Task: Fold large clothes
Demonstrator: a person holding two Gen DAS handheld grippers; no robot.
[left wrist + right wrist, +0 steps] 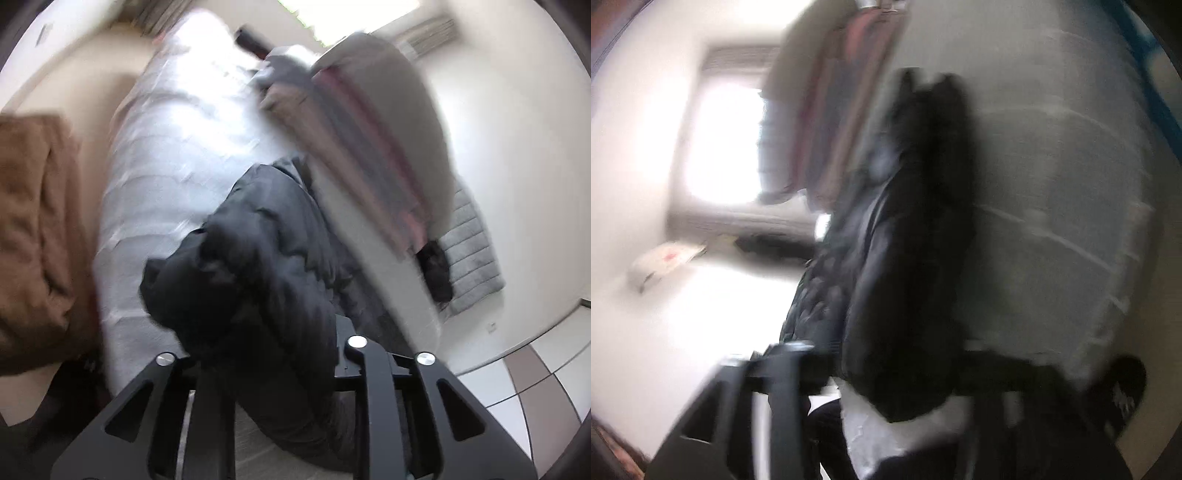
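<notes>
A black puffy jacket point(258, 240) lies crumpled on a white quilted mattress point(177, 147). In the left wrist view my left gripper point(273, 354) sits at the jacket's near end, its jaws closed in on a bunch of the black fabric. The right wrist view is heavily blurred. There the jacket point(908, 240) stretches away along the mattress point(1052, 184), and a lobe of it sits between the fingers of my right gripper point(894, 373). The blur hides whether those pads press on it.
A brown blanket point(33, 221) lies left of the mattress. A pale, striped bundle of cloth point(369, 129) looms beyond the jacket. A grey ribbed mat point(469, 251) and a tiled floor point(535, 387) are on the right. A bright window point(724, 140) fills the right wrist view's left.
</notes>
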